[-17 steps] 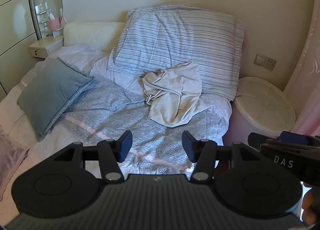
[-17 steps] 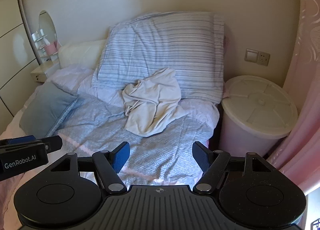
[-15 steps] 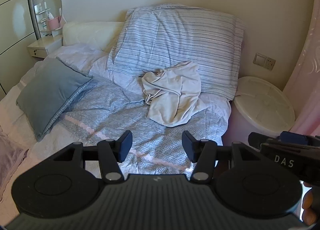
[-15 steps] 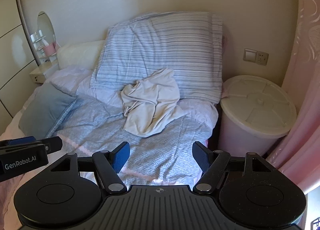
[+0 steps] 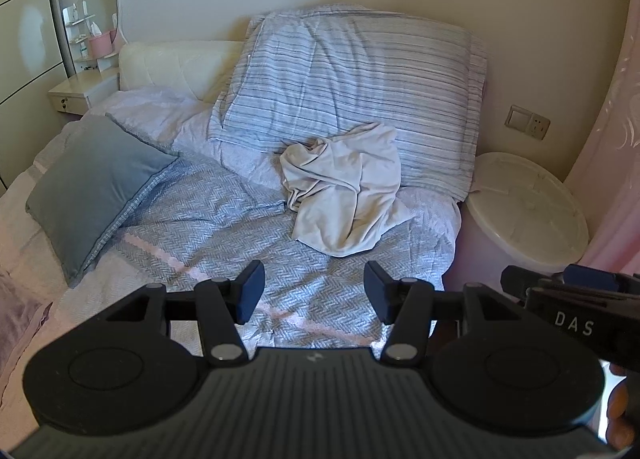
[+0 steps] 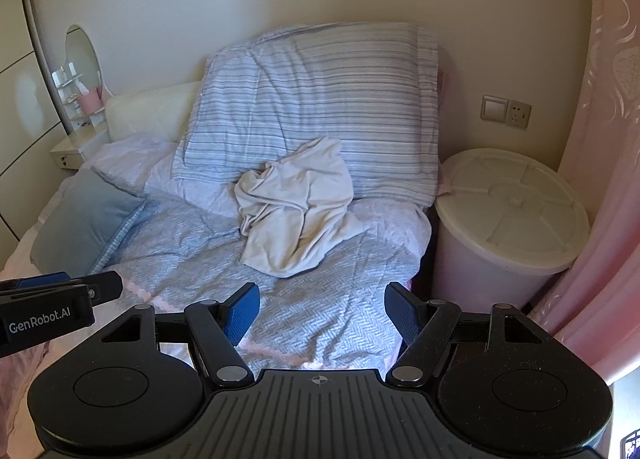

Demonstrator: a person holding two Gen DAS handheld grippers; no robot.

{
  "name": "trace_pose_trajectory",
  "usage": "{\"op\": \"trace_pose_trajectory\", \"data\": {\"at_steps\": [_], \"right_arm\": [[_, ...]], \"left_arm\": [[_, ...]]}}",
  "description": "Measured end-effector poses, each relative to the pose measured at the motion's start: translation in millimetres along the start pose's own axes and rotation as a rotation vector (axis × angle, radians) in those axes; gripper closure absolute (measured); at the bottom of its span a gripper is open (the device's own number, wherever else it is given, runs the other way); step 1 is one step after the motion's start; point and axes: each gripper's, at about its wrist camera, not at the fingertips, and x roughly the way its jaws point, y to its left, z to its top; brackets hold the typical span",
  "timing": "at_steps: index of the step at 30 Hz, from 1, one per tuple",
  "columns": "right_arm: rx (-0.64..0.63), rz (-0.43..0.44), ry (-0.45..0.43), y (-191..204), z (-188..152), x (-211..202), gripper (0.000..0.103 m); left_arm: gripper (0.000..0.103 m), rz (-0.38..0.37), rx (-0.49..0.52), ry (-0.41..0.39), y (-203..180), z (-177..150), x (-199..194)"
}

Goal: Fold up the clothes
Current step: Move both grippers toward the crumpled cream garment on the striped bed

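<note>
A crumpled cream-white garment (image 5: 344,187) (image 6: 294,205) lies in a heap on the blue herringbone bedcover (image 5: 224,227) (image 6: 340,299), its top edge resting against a big striped pillow (image 5: 352,75) (image 6: 316,99). My left gripper (image 5: 312,290) hangs open above the cover, short of the garment, nothing between its fingers. My right gripper (image 6: 322,313) is open too, also well short of the garment and empty. Each gripper shows at the edge of the other's view, the two side by side.
A white lidded bin (image 5: 520,211) (image 6: 508,211) stands close to the bed's right side, with a pink curtain (image 6: 600,179) beyond it. A grey-blue cushion (image 5: 92,183) lies on the left. A bedside shelf with a round mirror (image 5: 100,7) is at the far left.
Both grippers have shifted slightly; the scene sits a little lower and further right in the left view. The garment has not moved, and both grippers stay open.
</note>
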Motion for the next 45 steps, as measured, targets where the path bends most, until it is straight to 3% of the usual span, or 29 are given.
{"op": "trace_pose_trajectory", "data": {"at_steps": [17,30,45], "right_arm": [[0.006,-0.036,0.024,12,12,25,0.031],[0.009,-0.065,0.077,10,-3,53,0.031],[-0.063,-0.032,0.058,15,12,48,0.031]], "left_arm": [[0.052,-0.028,0.014,0.032,21,21,26],[0.052,-0.023,-0.005,0.109,39,-3,67],[0.052,-0.017,-0.055,0.057,28,13,54]]}}
